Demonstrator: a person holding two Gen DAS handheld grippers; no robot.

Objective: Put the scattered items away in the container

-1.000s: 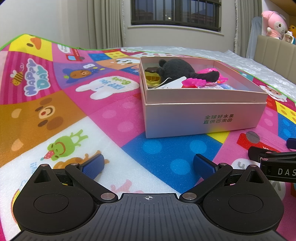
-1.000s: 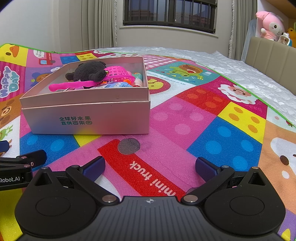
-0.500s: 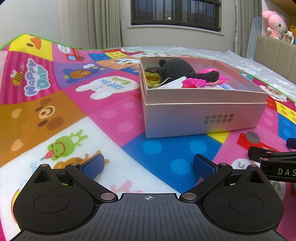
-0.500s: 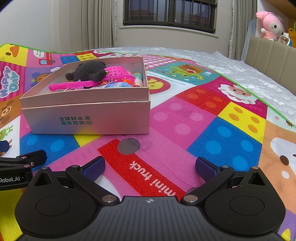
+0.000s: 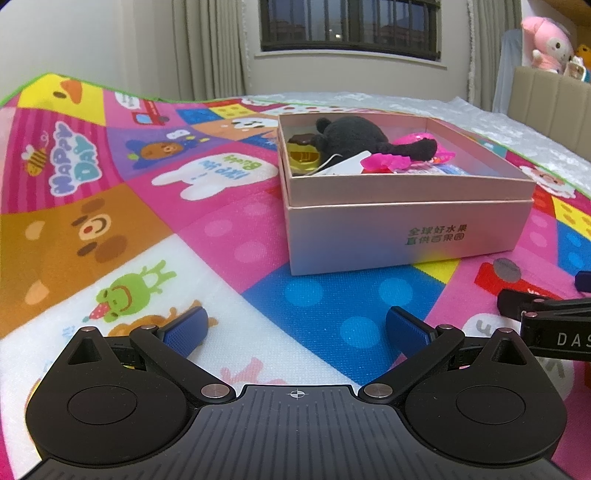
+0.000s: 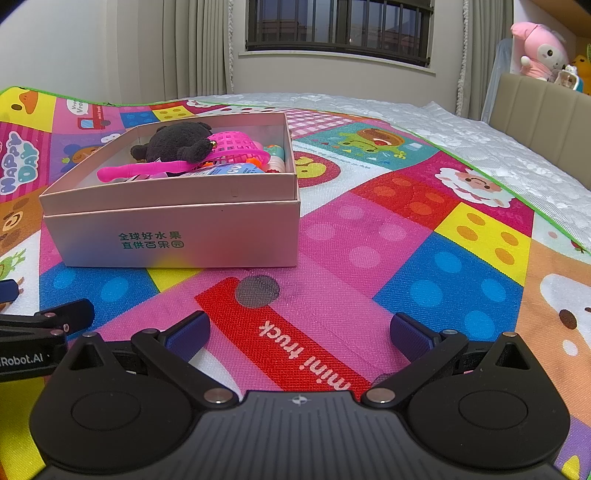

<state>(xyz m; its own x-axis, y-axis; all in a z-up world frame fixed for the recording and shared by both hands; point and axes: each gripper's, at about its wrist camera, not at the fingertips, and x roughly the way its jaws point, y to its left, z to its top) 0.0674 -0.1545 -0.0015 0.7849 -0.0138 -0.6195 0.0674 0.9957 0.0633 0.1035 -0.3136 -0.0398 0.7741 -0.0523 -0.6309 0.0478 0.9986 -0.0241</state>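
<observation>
Bright cartoon panels are covering the play mat under you, with a barred window and curtains far behind. You are holding both tongs low over the mat, side by side, facing the pink box. That box is lying ahead and right of your left tongs, and ahead and left of your right tongs, its long printed wall turned toward you. Neither looks clearly nearer. Inside, a black plush toy, a pink basket and a yellow piece are already sitting below the rim. You are keeping both pairs of tongs spread wide, gripping nothing, touching nothing. No loose item is showing on the mat in either view, so the tidying is probably finished.
</observation>
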